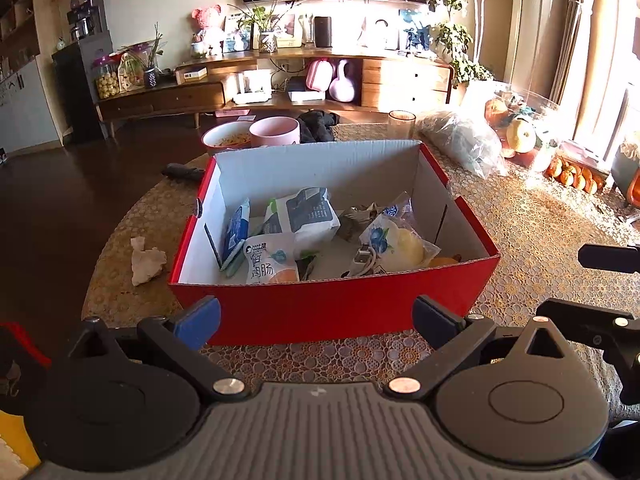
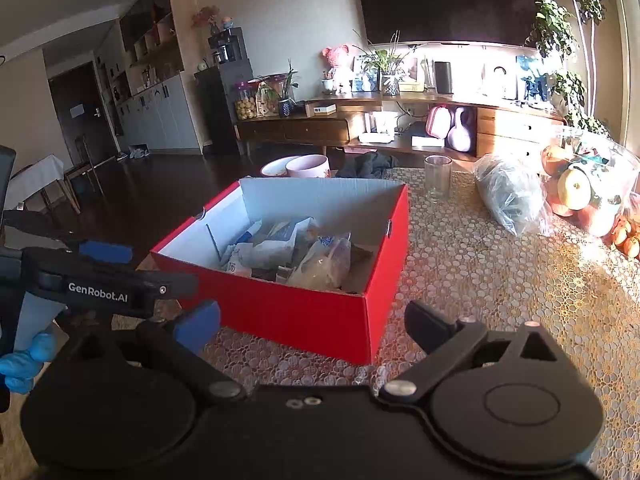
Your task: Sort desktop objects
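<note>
1. Blue pads line the fingers of the left gripper (image 1: 316,322), which hangs spread wide with nothing between its jaws, just short of the near wall of the box.
2. The right gripper (image 2: 312,330) is likewise wide apart and empty; off its left side, in its view, sits the left tool's black body, held by a hand in a blue glove (image 2: 24,360).
3. Straight ahead of both tools stands the red cardboard box (image 1: 332,312) on the lace-patterned tablecloth (image 1: 540,248) — white inside, lid off.
4. Inside the box lies a heap of snack packets: a white-and-grey pouch (image 1: 304,216), a sausage packet with orange at its base (image 1: 268,260), a blue flat pack (image 1: 236,232) leaning on the left wall, and a clear bag with a yellow bun (image 1: 400,244) toward the right.
5. Left of the left gripper's line, beside the box, a crumpled white tissue (image 1: 146,260) rests on the cloth.
6. Beyond the box's far wall — a pink bowl (image 1: 274,131), a second bowl (image 1: 226,138) with food, and a clear glass (image 1: 401,123).
7. Far right of the tools, plastic bags (image 1: 464,144) and a bag of fruit (image 1: 520,132) sit in sunlight.
</note>
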`<state>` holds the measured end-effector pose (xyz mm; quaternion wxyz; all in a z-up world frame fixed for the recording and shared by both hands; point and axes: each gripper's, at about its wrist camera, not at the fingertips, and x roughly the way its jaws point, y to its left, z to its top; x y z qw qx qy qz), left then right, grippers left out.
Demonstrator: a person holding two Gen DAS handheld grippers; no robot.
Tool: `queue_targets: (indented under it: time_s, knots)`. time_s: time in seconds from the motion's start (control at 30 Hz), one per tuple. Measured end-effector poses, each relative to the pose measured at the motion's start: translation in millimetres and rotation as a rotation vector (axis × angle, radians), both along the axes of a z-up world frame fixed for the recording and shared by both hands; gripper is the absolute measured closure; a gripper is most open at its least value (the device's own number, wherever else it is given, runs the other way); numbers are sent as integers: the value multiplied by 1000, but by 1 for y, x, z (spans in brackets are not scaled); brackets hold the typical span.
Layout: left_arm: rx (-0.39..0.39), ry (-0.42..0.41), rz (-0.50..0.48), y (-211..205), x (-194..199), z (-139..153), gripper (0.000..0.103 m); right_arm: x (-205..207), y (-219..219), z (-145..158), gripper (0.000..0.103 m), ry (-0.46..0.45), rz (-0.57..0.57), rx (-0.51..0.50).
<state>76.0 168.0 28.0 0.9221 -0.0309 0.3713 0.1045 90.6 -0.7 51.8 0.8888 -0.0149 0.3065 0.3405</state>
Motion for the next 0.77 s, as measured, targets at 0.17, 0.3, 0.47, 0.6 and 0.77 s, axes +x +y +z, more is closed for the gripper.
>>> queue_targets:
  time_s: [0.17,0.3,0.47,0.6,0.77]
  knots:
    - [1,1,-5,-3,-2,-3,1,-1,-3,-2,3,8,-6,5]
    - [6,-2,-15,-6,-4,-4,1,-2,-5,-4,3,15,-11,9]
    - [0,10,-37,-11,-3,-7,0,-3,-8,-5,3,23,-17,9]
    - [10,12,-46,-15,-4,-8,0,-3,-10,-6,3,27,-23,10]
    - [6,20,-47,-16,-5,-11,0,-3,-13,-8,3,31,-33,12]
